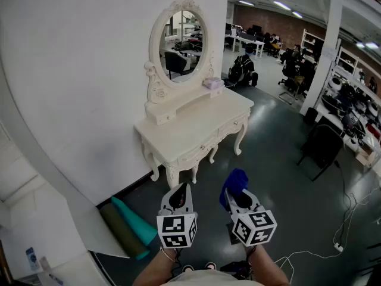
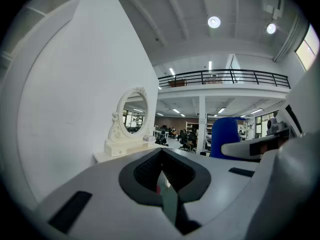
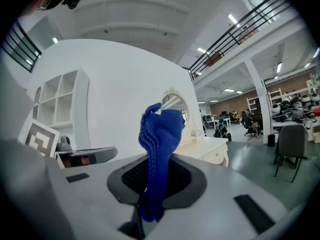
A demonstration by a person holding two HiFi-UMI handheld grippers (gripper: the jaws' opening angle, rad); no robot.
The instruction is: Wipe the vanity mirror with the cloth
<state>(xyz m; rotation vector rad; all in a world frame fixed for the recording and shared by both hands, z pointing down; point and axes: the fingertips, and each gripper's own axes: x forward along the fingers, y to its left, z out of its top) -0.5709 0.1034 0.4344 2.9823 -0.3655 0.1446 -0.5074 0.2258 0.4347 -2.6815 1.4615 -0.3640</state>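
An oval vanity mirror in an ornate cream frame stands on a cream dressing table against the white wall. It also shows small in the left gripper view, the mirror, and partly behind the cloth in the right gripper view, the mirror. My right gripper is shut on a blue knitted cloth, which sticks up between its jaws; the cloth shows in the head view too. My left gripper is shut with nothing in it. Both hang side by side over the floor, well short of the table.
Rolled teal and olive mats lie on the floor by the wall at my left. A small pale box sits on the table by the mirror. Black chairs, desks and people fill the office at the right; white cables trail on the floor.
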